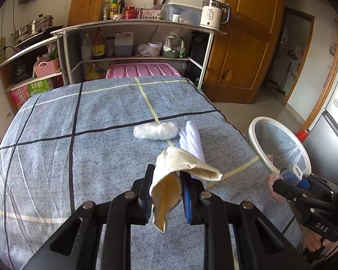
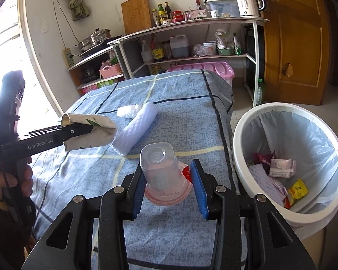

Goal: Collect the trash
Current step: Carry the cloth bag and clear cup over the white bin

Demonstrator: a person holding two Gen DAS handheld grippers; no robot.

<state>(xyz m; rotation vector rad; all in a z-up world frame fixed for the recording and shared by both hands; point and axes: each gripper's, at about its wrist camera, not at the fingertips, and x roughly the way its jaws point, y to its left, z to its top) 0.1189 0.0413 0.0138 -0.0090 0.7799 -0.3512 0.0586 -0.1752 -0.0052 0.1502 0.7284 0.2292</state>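
My right tool (image 2: pixel 166 181) squeezes a clear plastic cup (image 2: pixel 160 166) just beside the bin (image 2: pixel 241 135), and my left tool (image 1: pixel 165 185) pinches a crumpled paper bag (image 1: pixel 180 168) above the worktop (image 1: pixel 78 135). The cup looks slippery and could pop out before it reaches the bin. The bag hangs loose and could knock the 2 white bundles, a foam roll (image 2: pixel 137 128) and a plastic wad (image 1: pixel 156 131), onto the floor.
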